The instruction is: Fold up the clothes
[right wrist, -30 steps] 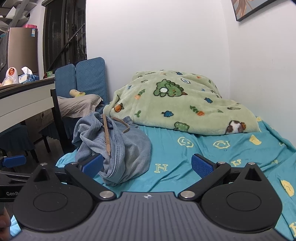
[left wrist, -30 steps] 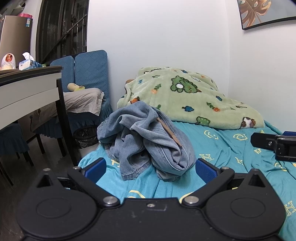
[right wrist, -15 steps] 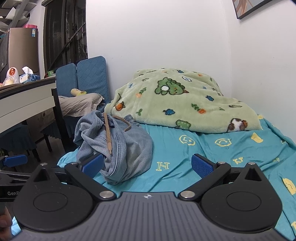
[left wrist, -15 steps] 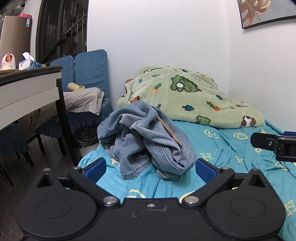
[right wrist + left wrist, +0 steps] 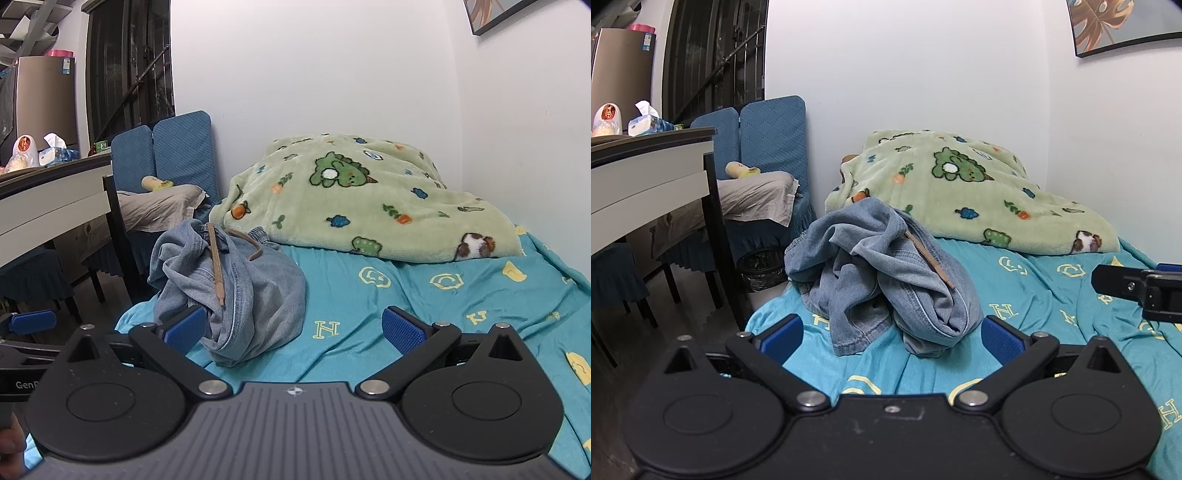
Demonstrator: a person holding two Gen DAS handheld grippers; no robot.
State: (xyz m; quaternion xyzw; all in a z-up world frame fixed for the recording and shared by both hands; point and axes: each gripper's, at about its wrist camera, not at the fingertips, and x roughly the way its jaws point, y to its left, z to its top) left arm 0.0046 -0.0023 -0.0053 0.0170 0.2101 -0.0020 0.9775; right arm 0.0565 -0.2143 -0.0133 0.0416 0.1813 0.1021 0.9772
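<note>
- Ahead, crumpled jeans (image 5: pixel 886 277) lay heaped on the bed (image 5: pixel 1034 295), just beyond the left gripper (image 5: pixel 892 334), its fingers (image 5: pixel 783 332) spread and empty.
- Right gripper (image 5: pixel 293 328) likewise gaped, jeans beside its left finger.

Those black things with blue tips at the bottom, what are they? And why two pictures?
They are grabbing tools, like big tweezers, one in each of a person's hands. Each carries a camera looking along its fingers, so you get two pictures. The left gripper and the right gripper are both open and hold nothing. In front lies a crumpled pile of blue jeans with a tan drawstring, on a bed with a turquoise sheet. Behind is a green cartoon blanket. The jeans wait to be folded.
</note>
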